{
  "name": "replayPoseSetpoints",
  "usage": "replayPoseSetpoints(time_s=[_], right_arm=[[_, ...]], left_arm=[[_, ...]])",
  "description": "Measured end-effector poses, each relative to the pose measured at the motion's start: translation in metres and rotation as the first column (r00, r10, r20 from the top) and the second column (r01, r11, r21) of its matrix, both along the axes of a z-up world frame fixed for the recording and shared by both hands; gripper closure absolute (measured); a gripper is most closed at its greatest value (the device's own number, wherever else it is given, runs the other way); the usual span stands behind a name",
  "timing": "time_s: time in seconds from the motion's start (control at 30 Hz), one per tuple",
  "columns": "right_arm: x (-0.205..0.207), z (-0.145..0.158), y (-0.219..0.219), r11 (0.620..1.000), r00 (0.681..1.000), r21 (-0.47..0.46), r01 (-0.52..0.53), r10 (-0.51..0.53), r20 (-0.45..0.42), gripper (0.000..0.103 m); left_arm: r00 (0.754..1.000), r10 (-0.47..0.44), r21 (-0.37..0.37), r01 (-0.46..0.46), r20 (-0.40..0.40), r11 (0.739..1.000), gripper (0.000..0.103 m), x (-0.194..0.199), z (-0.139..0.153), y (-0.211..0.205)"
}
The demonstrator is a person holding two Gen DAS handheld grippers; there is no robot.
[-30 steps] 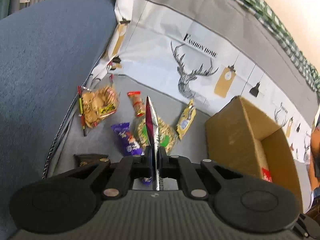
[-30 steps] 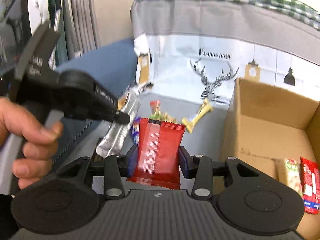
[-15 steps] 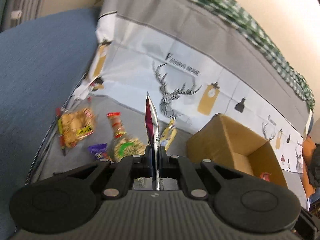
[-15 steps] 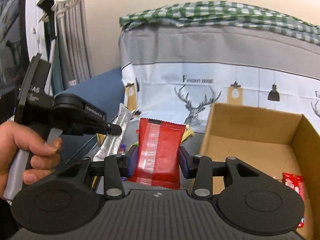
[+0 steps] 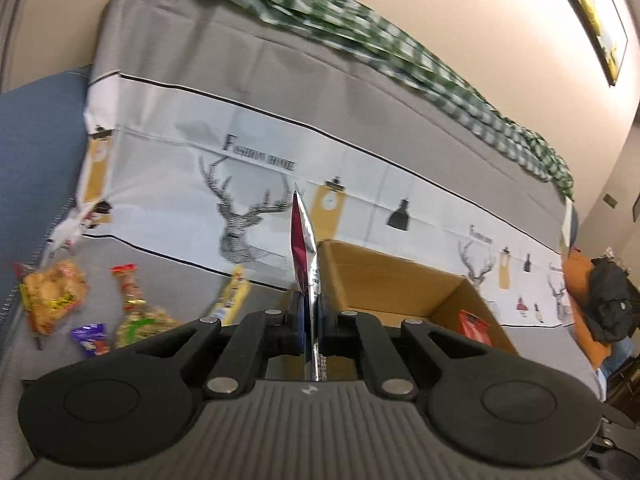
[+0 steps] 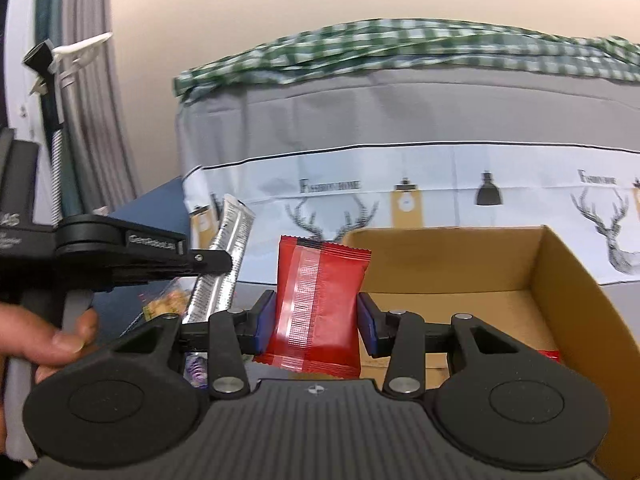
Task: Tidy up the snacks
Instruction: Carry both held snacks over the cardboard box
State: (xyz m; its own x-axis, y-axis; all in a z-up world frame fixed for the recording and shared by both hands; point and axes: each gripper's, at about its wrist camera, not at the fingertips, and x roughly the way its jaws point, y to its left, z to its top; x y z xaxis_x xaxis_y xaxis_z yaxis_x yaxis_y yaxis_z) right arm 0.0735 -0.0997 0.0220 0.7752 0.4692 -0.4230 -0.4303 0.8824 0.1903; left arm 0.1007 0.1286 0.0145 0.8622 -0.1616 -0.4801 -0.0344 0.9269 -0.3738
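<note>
My left gripper [image 5: 307, 316] is shut on a silver foil snack packet [image 5: 304, 256], seen edge-on and held upright in the air; the same packet shows in the right wrist view [image 6: 224, 264]. My right gripper [image 6: 316, 320] is shut on a red snack packet [image 6: 316, 304], held upright just left of the open cardboard box [image 6: 520, 280]. The box also shows in the left wrist view [image 5: 384, 280], with a red packet [image 5: 472, 322] inside. Several loose snacks lie on the grey sofa seat at left: a biscuit bag [image 5: 52, 292], a purple packet [image 5: 90, 338], a yellow packet [image 5: 232, 300].
The sofa back [image 5: 280, 92] carries a deer-print cover and a green checked cloth [image 5: 400, 44]. A blue cushion [image 5: 32, 160] is at left. A black bag [image 5: 608, 304] lies at far right. My left hand [image 6: 48, 340] holds the left gripper beside the right one.
Both grippers have risen and swung right toward the box with their packets; the loose snacks have dropped to the lower left of the left wrist view.
</note>
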Motion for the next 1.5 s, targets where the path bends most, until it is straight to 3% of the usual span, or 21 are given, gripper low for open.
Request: replayPoseSetpoints(time_s=[0.3, 0.63, 1.5], right_arm=[[0.011, -0.005, -0.043, 0.993, 0.993, 0.011, 0.116, -0.116, -0.018, 0.059], [0.023, -0.014, -0.082, 0.971, 0.969, 0.01, 0.24, -0.239, -0.066, 0.059], [0.026, -0.017, -0.087, 0.941, 0.939, -0.022, 0.337, -0.338, -0.07, 0.058]], left_arm=[[0.995, -0.081, -0.023, 0.083, 0.062, 0.996, 0.097, 0.004, 0.009, -0.041], [0.985, -0.164, -0.011, 0.165, 0.061, 0.986, 0.097, 0.012, 0.004, -0.07], [0.958, -0.278, 0.025, 0.277, 0.066, 0.961, 0.097, 0.013, -0.004, -0.098]])
